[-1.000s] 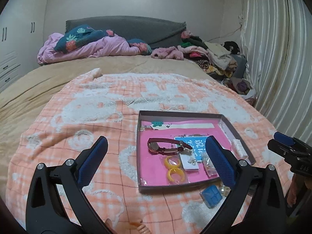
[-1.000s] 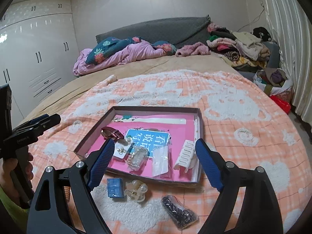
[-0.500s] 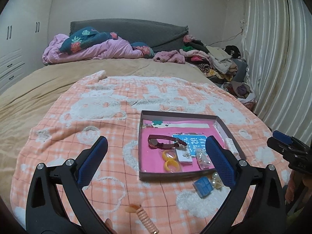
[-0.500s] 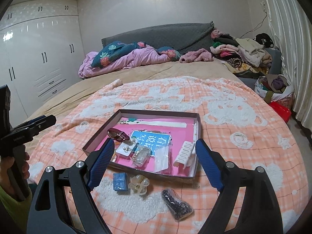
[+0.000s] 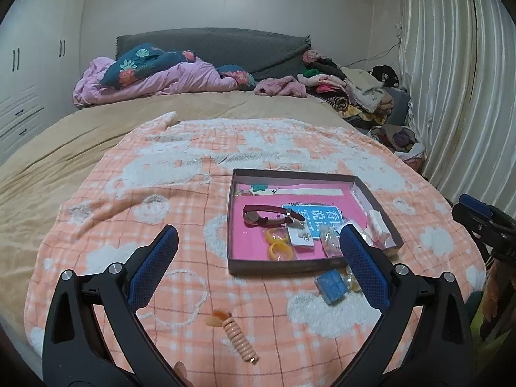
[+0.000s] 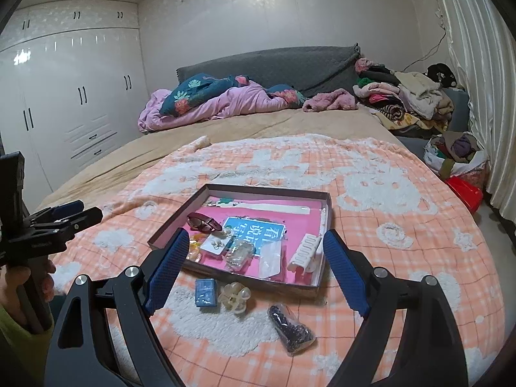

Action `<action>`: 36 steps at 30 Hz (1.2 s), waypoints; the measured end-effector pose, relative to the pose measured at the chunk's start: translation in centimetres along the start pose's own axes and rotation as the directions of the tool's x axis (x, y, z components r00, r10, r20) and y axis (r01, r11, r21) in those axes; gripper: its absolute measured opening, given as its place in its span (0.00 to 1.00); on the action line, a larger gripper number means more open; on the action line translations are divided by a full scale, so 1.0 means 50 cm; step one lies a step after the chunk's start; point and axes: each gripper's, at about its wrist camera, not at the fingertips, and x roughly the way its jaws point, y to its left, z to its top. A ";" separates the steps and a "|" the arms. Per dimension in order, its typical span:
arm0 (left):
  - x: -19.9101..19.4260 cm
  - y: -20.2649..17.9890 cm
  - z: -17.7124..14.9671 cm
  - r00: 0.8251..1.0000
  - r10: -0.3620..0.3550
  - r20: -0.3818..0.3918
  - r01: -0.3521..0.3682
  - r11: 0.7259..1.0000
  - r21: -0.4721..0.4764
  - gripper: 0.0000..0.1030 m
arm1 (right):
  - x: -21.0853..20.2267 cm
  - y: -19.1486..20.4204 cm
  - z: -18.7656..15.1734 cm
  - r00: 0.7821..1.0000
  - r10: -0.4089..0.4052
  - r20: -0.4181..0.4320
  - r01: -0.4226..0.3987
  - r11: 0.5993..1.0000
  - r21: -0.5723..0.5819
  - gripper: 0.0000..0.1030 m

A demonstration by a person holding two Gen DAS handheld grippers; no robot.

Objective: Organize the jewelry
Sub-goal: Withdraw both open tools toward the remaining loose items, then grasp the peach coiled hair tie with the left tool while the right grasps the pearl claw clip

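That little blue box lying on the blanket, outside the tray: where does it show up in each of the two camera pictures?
Left wrist view: the small blue box lies lower right, just below the tray's near wall, beside the right blue finger pad.
Right wrist view: the box lies centre-left, below the tray, left of a clear hair claw.
Shared landmark: the pink-lined tray.

A shallow tray [image 6: 174, 222] lined in pink holds a maroon watch [image 6: 201, 221], yellow rings [image 5: 279, 245] and bagged trinkets on an orange blanket
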 end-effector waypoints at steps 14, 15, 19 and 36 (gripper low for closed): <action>-0.003 -0.010 -0.065 0.998 0.006 -0.070 -0.004 1.000 0.023 0.91 | 0.019 0.033 -0.069 0.995 0.029 -0.094 -0.033 0.999 -0.036 0.83; -0.001 -0.010 -0.072 0.997 0.007 -0.077 -0.005 1.000 0.022 0.91 | 0.021 0.035 -0.074 0.994 0.031 -0.101 -0.034 0.999 -0.036 0.85; 0.004 -0.006 -0.089 0.995 0.008 -0.099 -0.006 1.000 0.017 0.91 | 0.033 0.042 -0.085 0.992 0.037 -0.122 -0.042 0.998 -0.041 0.86; 0.100 0.036 -0.198 0.962 -0.008 -0.272 -0.004 0.999 -0.041 0.91 | 0.147 0.055 -0.169 0.952 0.059 -0.299 -0.043 0.997 0.061 0.79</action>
